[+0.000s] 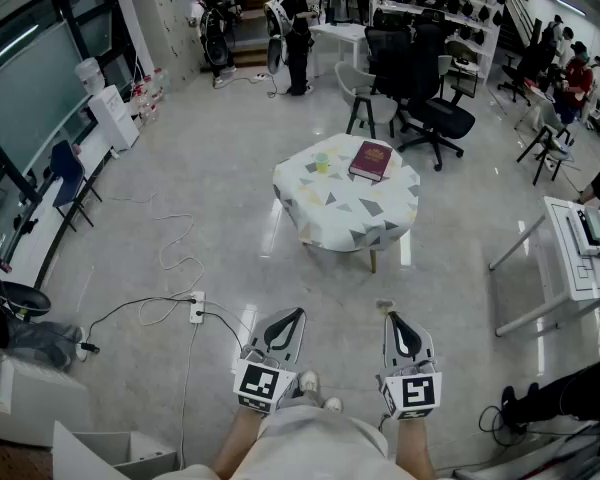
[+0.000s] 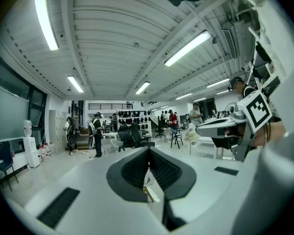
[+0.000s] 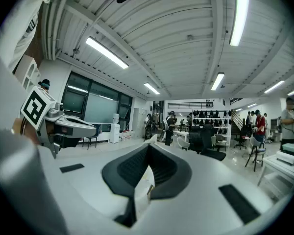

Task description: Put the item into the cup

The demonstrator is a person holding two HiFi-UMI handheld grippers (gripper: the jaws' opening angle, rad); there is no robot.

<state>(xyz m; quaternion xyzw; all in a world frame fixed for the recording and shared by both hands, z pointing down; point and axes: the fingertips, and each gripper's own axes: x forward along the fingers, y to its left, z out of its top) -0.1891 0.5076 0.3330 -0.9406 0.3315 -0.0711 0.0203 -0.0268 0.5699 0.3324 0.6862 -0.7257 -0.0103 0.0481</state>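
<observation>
Maroon book (image 1: 370,160) x1, cup (image 1: 322,164) x1 on 1 table (image 1: 335,218); L gripper (image 1: 293,317), R gripper (image 1: 393,320) fingers together, empty.

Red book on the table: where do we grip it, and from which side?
Probably the right edge of the book, pinched across its thickness, coming in low from the table's right with the right tool. The book lies flat, so only thin edges offer a pinch, and the cup stands to its left. Which edge is the spine is too small to tell.
</observation>
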